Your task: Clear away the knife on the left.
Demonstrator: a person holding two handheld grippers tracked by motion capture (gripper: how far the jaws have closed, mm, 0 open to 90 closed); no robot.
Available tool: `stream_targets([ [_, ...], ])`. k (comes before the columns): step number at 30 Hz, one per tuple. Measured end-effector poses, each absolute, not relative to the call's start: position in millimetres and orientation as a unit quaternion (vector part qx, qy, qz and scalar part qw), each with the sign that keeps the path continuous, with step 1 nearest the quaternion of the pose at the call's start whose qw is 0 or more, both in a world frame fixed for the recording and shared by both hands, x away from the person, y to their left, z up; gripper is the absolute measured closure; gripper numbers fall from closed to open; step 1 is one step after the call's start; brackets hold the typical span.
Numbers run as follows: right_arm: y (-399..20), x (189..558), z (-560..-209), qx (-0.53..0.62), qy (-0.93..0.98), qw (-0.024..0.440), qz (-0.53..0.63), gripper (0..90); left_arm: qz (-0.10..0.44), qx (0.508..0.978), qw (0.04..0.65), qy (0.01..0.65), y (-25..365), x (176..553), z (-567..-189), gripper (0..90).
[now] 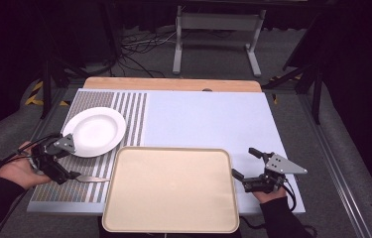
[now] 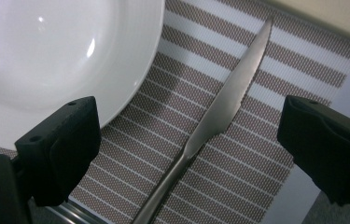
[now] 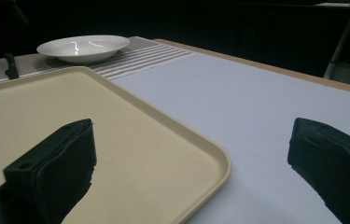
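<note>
Beige plastic, the tray (image 1: 171, 191) sits at the table's near edge. Left of the tray lies a striped placemat (image 1: 124, 106); a white plate (image 1: 94, 131) rests on it beyond the tray's far left corner. A steel knife (image 2: 219, 114) lies beside the tray's left rim, between the spread jaws of the left gripper (image 1: 69, 166). The right gripper (image 1: 245, 163), by the tray's right rim, gapes empty.

We are looking at a lab or recording studio rather than a home: the table (image 1: 208, 119) sits in a dark, curtained space on grey carpet, with loose cables (image 1: 139, 49) trailing across the floor behind it, a white metal stand (image 1: 218, 29), and yellow-black hazard tape (image 1: 34, 94) nearby.
</note>
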State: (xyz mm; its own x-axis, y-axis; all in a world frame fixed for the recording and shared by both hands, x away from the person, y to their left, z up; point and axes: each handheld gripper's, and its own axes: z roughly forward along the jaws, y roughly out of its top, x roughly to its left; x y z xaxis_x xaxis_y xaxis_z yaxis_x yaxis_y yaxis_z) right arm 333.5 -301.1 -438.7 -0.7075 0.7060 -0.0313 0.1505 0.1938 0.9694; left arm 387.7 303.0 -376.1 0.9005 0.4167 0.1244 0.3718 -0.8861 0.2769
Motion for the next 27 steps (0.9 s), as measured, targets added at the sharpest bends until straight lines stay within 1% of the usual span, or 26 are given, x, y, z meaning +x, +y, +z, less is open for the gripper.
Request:
stream_targets([
  [4, -300.6, 333.4, -438.9, 0.291, 0.735, 0.247, 0.561, 1.8, 0.074, 0.973, 0.090, 0.198, 304.1, 392.1, -382.3, 7.2],
  [8, -301.8, 333.0, -438.7, 0.295, 0.732, 0.245, 0.563, 1.3, 0.043, 0.979, 0.043, 0.194, 305.5, 396.2, -393.6, 8.4],
  [11, -302.4, 332.5, -438.8, 0.296, 0.732, 0.244, 0.564, 1.3, 0.038, 0.981, 0.025, 0.189, 306.0, 397.8, -397.4, 10.1],
  [13, -302.4, 332.3, -438.8, 0.296, 0.732, 0.244, 0.563, 1.3, 0.030, 0.981, 0.019, 0.190, 306.9, 399.4, -398.9, 11.7],
  [16, -302.6, 332.0, -438.9, 0.297, 0.731, 0.243, 0.564, 1.3, 0.038, 0.982, 0.020, 0.184, 309.0, 400.1, -401.7, 13.6],
  [19, -303.7, 331.9, -438.9, 0.298, 0.730, 0.242, 0.565, 1.3, 0.027, 0.984, 0.013, 0.176, 310.2, 402.4, -404.4, 15.3],
  [23, -304.2, 331.1, -439.2, 0.299, 0.729, 0.240, 0.567, 1.3, 0.026, 0.984, 0.013, 0.173, 310.7, 403.6, -407.1, 17.0],
  [26, -304.9, 330.5, -439.0, 0.299, 0.730, 0.242, 0.565, 1.3, 0.036, 0.987, 0.012, 0.153, 311.1, 403.2, -412.0, 18.3],
  [27, -305.1, 330.3, -439.1, 0.299, 0.730, 0.242, 0.565, 1.3, 0.036, 0.989, 0.011, 0.145, 311.3, 403.1, -414.1, 20.1],
])
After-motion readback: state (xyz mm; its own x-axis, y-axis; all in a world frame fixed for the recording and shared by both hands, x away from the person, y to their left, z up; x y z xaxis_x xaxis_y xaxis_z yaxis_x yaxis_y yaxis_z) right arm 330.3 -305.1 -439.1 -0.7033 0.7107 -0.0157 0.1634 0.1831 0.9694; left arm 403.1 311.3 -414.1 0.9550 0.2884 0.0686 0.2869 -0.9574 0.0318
